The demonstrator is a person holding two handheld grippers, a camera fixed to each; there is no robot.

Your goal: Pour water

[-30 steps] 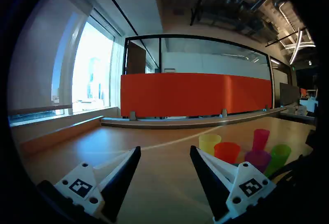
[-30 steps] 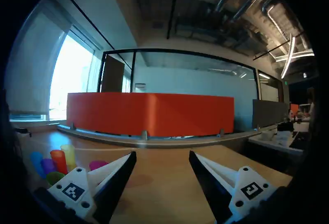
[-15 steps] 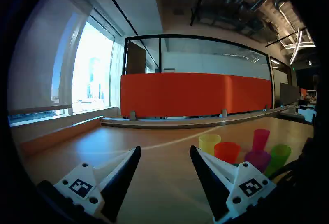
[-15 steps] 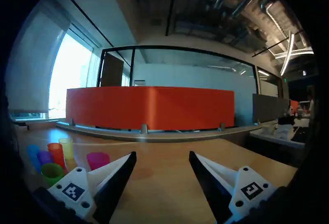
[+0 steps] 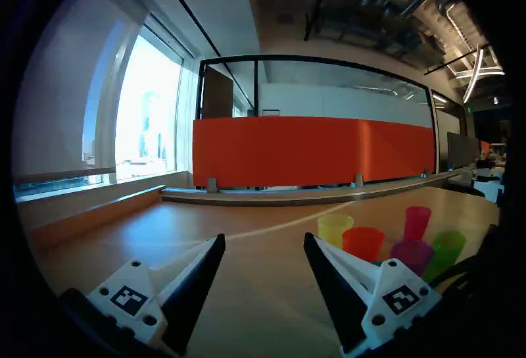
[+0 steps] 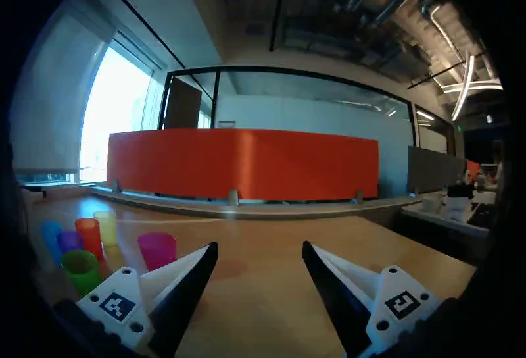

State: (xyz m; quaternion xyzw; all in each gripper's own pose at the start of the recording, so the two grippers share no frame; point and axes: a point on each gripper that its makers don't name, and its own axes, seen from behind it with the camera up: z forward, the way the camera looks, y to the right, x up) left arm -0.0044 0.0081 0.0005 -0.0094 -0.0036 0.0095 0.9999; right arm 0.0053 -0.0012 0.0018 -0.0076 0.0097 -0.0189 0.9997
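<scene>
Left gripper: we hold it level, its 2 fingers spread wide, nothing between them.
Right gripper: we hold it level, likewise spread and empty.

Bases of the orange cup and purple cup behind the left gripper, cup contents indiscernible.

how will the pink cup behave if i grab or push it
The pink cup looks like thin translucent plastic, so probably light and apt to flex if squeezed hard. It stands upright, taller than wide, on the smooth desk, so a push near the rim would likely tip it. Whether it holds water I cannot tell.
</scene>
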